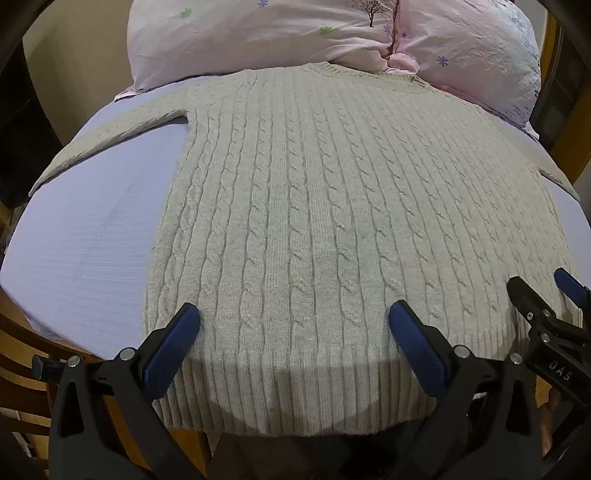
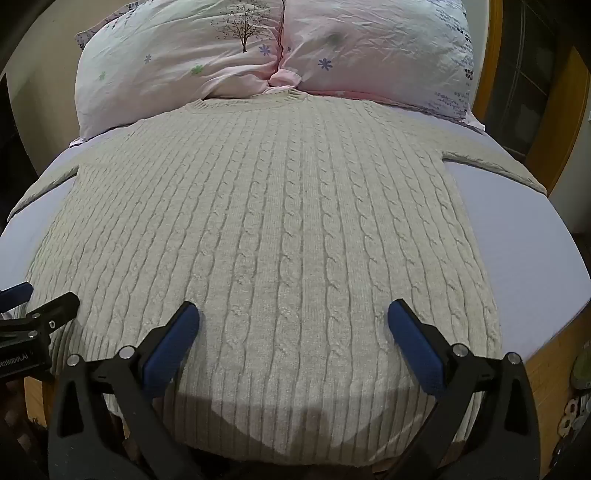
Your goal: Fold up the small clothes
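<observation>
A cream cable-knit sweater (image 1: pixel 295 206) lies flat, face up, on a lilac bed sheet (image 1: pixel 85 251), its ribbed hem toward me and its collar at the far end. It also shows in the right wrist view (image 2: pixel 280 229). Its sleeves spread out to both sides. My left gripper (image 1: pixel 293 319) is open and empty above the hem, near its left half. My right gripper (image 2: pixel 293 319) is open and empty above the hem's right half. The right gripper also shows at the right edge of the left wrist view (image 1: pixel 543 295).
Two pink floral pillows (image 1: pixel 280 33) lie at the head of the bed, touching the sweater's collar. A wooden bed frame (image 2: pixel 546 373) edges the mattress. Bare sheet (image 2: pixel 524 236) lies on either side of the sweater's body.
</observation>
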